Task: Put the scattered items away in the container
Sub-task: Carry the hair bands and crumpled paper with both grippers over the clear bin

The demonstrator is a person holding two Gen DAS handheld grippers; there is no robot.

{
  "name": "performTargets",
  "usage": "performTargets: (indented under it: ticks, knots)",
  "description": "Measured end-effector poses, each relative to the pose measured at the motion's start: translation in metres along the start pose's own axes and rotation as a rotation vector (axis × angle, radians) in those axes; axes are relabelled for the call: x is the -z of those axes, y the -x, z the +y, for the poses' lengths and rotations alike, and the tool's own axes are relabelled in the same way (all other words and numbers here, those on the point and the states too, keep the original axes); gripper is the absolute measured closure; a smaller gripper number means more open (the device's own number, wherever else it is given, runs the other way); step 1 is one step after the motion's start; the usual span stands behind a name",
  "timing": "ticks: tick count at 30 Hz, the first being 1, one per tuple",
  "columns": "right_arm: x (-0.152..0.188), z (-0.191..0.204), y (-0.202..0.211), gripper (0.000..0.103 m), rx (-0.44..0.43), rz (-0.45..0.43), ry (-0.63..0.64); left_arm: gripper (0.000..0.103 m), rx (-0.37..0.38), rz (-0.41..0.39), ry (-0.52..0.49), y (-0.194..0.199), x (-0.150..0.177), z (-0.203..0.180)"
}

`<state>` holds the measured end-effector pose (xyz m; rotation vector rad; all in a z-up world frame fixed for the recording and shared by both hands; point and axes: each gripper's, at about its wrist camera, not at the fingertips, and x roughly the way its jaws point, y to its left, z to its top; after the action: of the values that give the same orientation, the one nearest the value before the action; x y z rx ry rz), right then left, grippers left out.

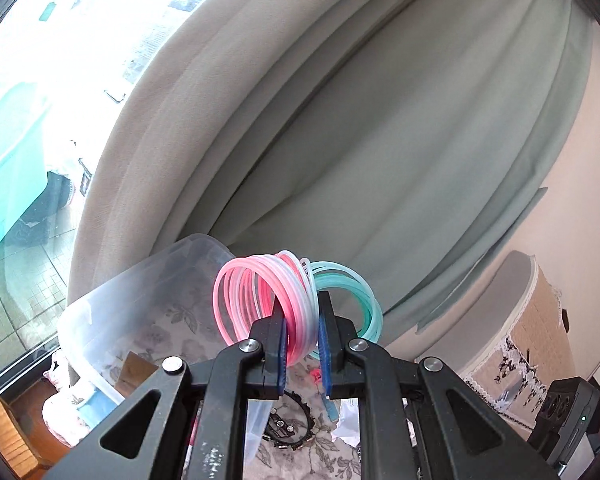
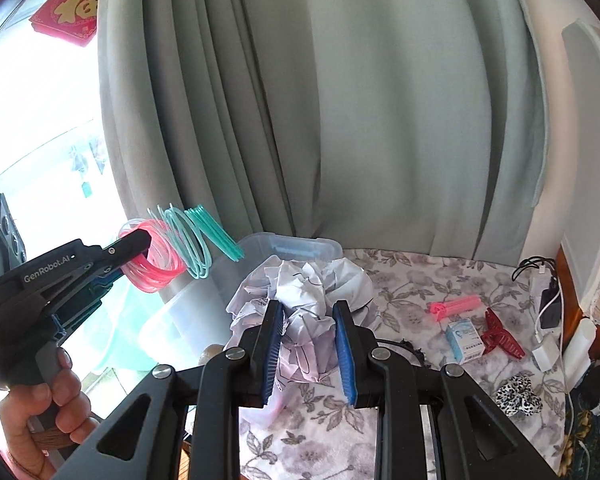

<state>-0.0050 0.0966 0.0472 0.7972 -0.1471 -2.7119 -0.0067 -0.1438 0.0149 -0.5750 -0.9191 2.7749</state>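
The left gripper has its jaws clamped on a bundle of pink and teal plastic rings, held in the air at lower centre of the left wrist view, just right of the clear plastic container. In the right wrist view the same rings hang at middle left, above the near end of the container, so the drop looks close but is not made.

The right gripper holds a crumpled white paper wad between narrowed jaws at lower centre; it too is outside the container.

Little of the tidying seems done. Lying loose at the right of the right wrist view are a pink clip, a small blue and white box, a red claw hair clip, a leopard-print scrunchie and a black headband, partly hidden behind the gripper. Whether anything already lies inside the container I cannot tell.

The worktop wears a grey floral cloth. Grey-green curtains fill the upper frame, a bright window with a red paper decoration sits at upper left, and chargers with cables crowd the right edge.
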Motion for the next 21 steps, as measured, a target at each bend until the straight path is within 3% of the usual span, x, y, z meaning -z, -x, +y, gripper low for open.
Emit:
performTargets:
  ticks: [6, 21]
  knots:
    - [-0.006, 0.033, -0.023, 0.075, -0.045, 0.035, 0.052, 0.09, -0.06, -0.018, 0.031, 0.005, -0.006, 0.032]
    - [-0.002, 0.078, -0.087, 0.075, -0.096, 0.139, 0.125, 0.09, -0.185, 0.062, 0.039, -0.013, -0.005, 0.081]
